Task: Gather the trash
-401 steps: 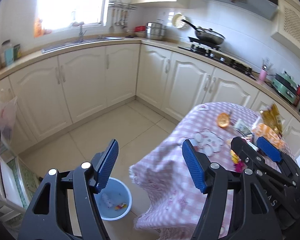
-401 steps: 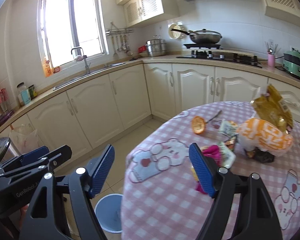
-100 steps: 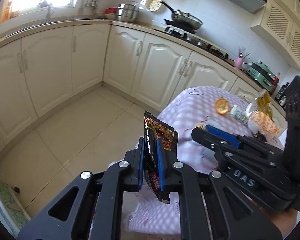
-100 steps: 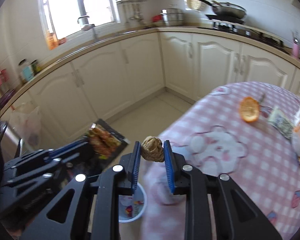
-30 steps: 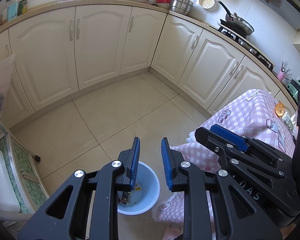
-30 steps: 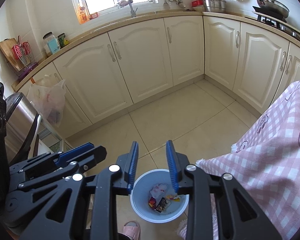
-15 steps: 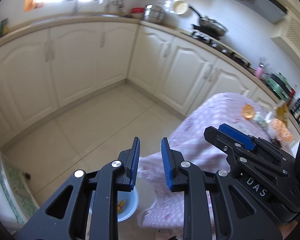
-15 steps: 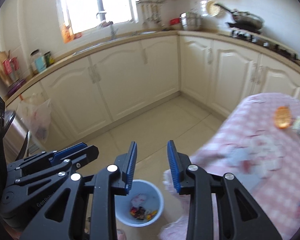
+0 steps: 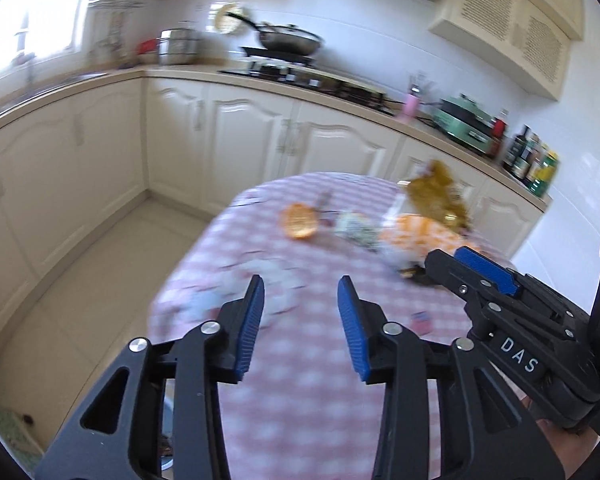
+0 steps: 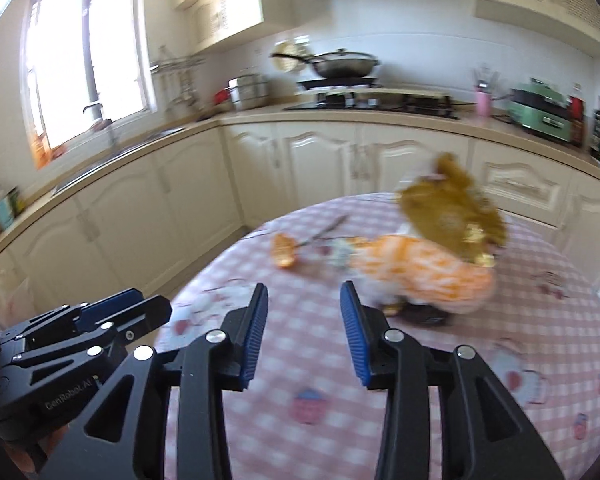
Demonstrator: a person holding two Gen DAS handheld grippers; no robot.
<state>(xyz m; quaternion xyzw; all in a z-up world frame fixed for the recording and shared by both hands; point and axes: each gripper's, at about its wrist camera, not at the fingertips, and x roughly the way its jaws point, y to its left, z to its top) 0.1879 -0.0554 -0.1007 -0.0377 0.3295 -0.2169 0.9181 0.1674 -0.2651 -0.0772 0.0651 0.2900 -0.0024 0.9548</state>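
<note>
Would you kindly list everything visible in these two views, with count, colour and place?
Table: one, pink checked cloth, centre foreground.
Orange peel: one, orange, far left part of the table.
Orange bag: one, orange and white, on the table.
Gold wrapper: one, golden brown, behind the orange bag.
Small packet: one, pale, blurred, between peel and bag.
Wok: one, dark, on the hob.
Steel pot: one, silver, counter corner.
Green cooker: one, green, right counter.
Left gripper: one, black with blue pads, jaws have just been opening, nothing between them.
Right gripper: same, nothing between its jaws.

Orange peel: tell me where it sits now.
The orange peel lies on the pink checked table, toward its far left side in the right wrist view, left of the orange-and-white bag.
</note>
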